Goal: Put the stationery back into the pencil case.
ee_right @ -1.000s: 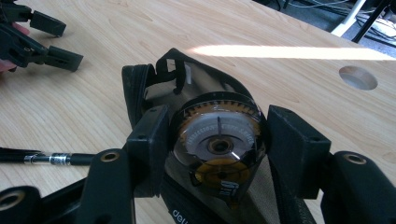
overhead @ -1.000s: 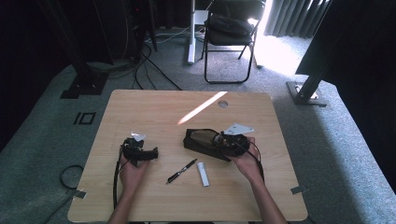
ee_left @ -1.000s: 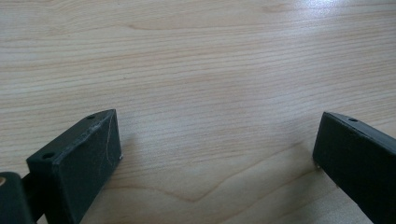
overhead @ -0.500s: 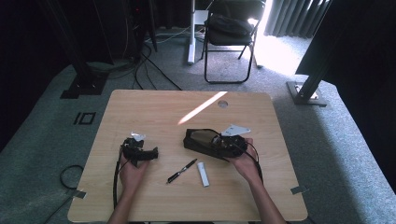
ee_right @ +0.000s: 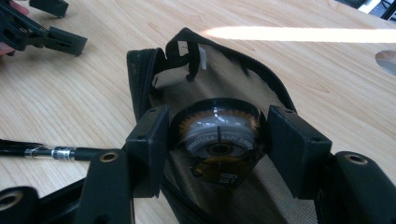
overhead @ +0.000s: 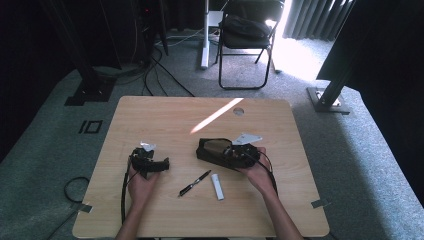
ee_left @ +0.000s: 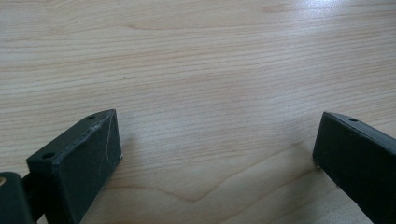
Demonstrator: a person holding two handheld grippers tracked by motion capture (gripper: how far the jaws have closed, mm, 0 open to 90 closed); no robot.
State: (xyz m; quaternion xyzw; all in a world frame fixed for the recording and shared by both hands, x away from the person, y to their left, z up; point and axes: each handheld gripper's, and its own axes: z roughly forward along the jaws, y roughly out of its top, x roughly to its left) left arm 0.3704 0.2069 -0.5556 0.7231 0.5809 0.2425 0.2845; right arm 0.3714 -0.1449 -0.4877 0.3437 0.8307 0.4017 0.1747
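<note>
L gripper [overhead: 161, 164] idle on the table [overhead: 165, 115], jaws wide w/ nothing between, pen [overhead: 195, 183] & white tube [overhead: 217, 186] waiting mid-table – R gripper [ee_right: 217, 140] clamps a round tape roll [ee_right: 217, 140] over the open black pouch [ee_right: 224, 70], prob to drop it in.

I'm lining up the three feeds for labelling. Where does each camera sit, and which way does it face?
High view: above the person's side, looking forward and down on the table; both forearms show.
Left gripper view: rides the left gripper, facing bare wood between its open jaws.
Right gripper view: rides the right gripper, whose jaws flank a round tape roll in the open pouch.
Shared: the pen appears in the high and right gripper views.
</note>
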